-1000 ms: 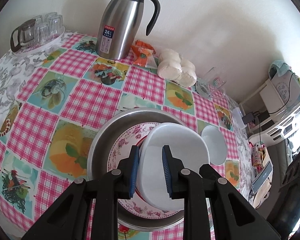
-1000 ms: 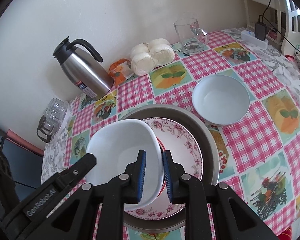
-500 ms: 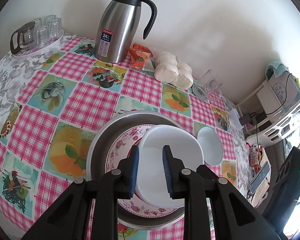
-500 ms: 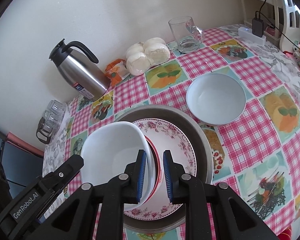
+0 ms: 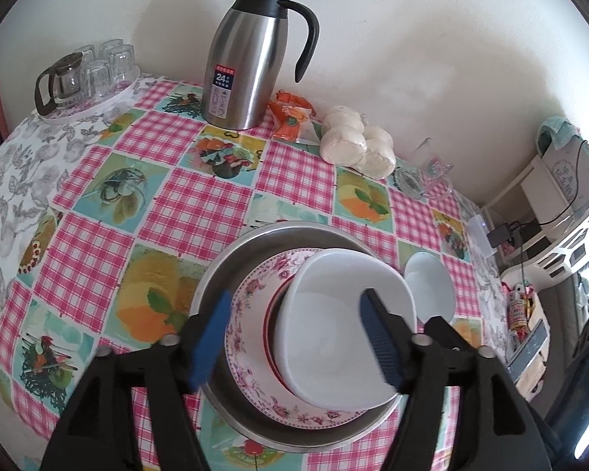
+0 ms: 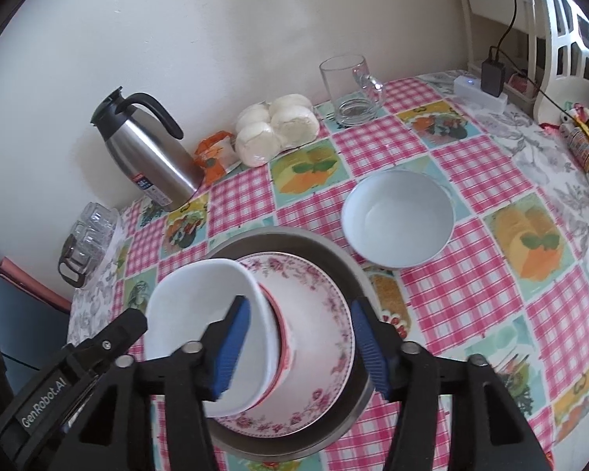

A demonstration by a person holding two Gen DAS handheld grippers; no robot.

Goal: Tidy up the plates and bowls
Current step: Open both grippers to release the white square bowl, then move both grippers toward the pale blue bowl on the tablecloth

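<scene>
Left wrist view: left tool (image 5: pixel 296 335) over the stack, jaws just sprung apart, blue pads wide and clear of the white square bowl (image 5: pixel 341 337) between them. Bowl sits tilted on a red-rimmed dish inside the floral plate (image 5: pixel 251 357), plate inside the steel basin (image 5: pixel 231 259). Small round white bowl (image 5: pixel 430 292) on the tabletop (image 5: pixel 94 251), just right of the basin. Steel thermos (image 5: pixel 243 62), orange packet (image 5: pixel 292 117) and bagged buns (image 5: pixel 355 147) along the wall; tray of glasses (image 5: pixel 86 74) far left

Right wrist view: right tool (image 6: pixel 300 347) likewise just opened, pads not pressing on anything; left pad over the square bowl's (image 6: pixel 200 314) inside, right pad over the basin's (image 6: pixel 330 251) edge. Floral plate (image 6: pixel 318 314) shows between the pads. Round bowl (image 6: pixel 398 221) stands apart on the checked cloth, beyond the basin. Glass mug (image 6: pixel 351 90) near the wall, thermos (image 6: pixel 149 149) leaning left in frame
</scene>
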